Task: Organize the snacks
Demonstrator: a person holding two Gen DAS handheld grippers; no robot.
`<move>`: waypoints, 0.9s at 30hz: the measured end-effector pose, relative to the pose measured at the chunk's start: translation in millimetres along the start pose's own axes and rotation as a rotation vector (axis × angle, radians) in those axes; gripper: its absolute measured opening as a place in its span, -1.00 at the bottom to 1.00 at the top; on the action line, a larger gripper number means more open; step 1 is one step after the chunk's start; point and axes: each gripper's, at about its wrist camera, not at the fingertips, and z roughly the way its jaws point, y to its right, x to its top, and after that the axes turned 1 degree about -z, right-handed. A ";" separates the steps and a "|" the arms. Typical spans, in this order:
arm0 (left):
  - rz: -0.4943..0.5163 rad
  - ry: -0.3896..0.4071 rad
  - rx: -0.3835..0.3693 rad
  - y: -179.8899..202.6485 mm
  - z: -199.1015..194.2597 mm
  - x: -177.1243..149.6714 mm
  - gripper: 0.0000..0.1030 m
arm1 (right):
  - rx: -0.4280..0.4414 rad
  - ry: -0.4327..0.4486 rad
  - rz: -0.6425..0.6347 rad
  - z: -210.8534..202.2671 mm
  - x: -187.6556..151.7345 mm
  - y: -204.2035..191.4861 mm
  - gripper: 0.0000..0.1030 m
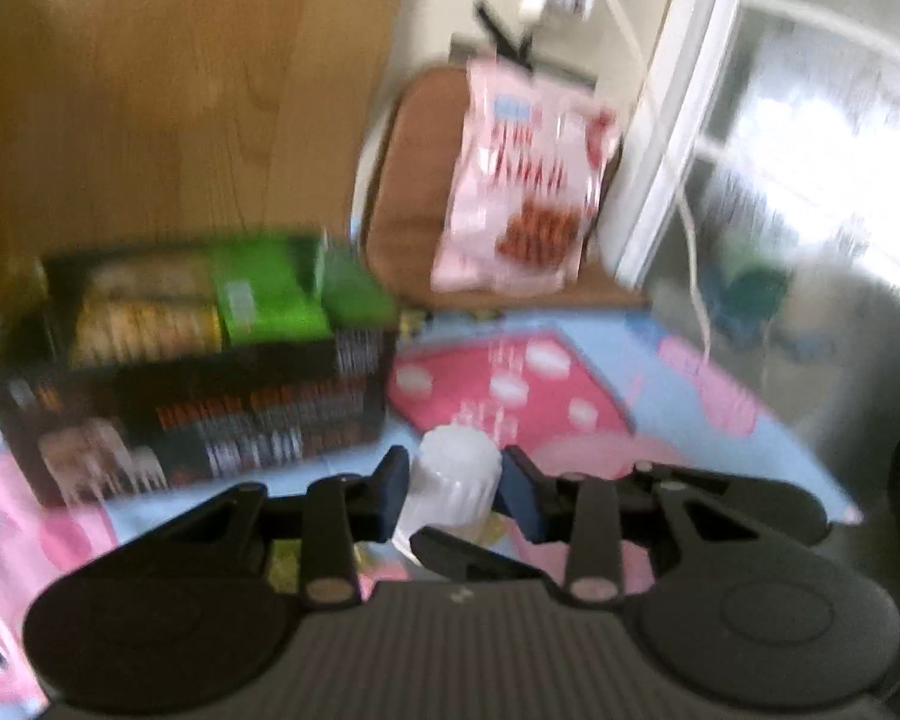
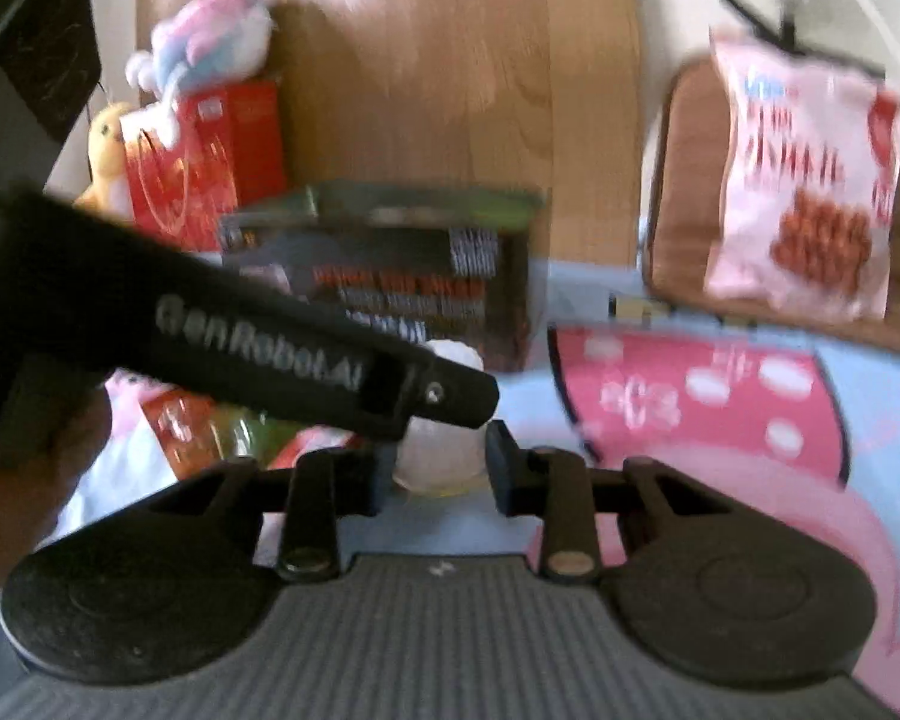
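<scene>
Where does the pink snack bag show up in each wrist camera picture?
Left wrist view: the pink snack bag stands right of centre, upper half, leaning on a brown cushion.
Right wrist view: the bag is at the upper right.
Shared landmark: the black basket of snacks, left of the bag in both.

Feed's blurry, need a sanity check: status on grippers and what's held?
Left gripper shut on white ribbed cup. Right gripper around same cup, contact unclear. Black basket behind-left, snack boxes inside. Nothing seen between cup and basket.
</scene>
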 end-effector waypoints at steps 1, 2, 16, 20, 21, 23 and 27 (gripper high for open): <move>-0.003 0.036 0.005 -2.4 -7.1 6.2 -0.34 | -0.009 0.034 -0.020 -2.6 7.2 -3.5 -0.31; -0.008 0.065 0.013 -5.3 -12.0 12.3 -0.34 | -0.016 0.068 -0.043 -3.1 16.4 -7.8 -0.31; -0.228 0.075 0.170 -110.9 20.0 55.3 -0.33 | -0.028 0.078 -0.198 105.8 77.3 -55.2 -0.29; -0.226 0.038 0.111 -103.7 35.6 47.3 -0.30 | -0.050 0.118 -0.124 78.9 72.7 -41.0 0.10; -0.228 0.038 0.106 -99.9 36.3 46.9 -0.26 | -0.064 0.125 -0.107 70.3 68.9 -36.4 0.11; -0.223 0.049 0.080 -92.0 33.3 47.1 -0.30 | -0.081 0.136 -0.063 51.9 59.6 -26.4 0.12; -0.217 0.107 0.052 -80.2 8.9 42.5 -0.30 | -0.087 0.133 0.061 13.8 36.4 -3.2 0.12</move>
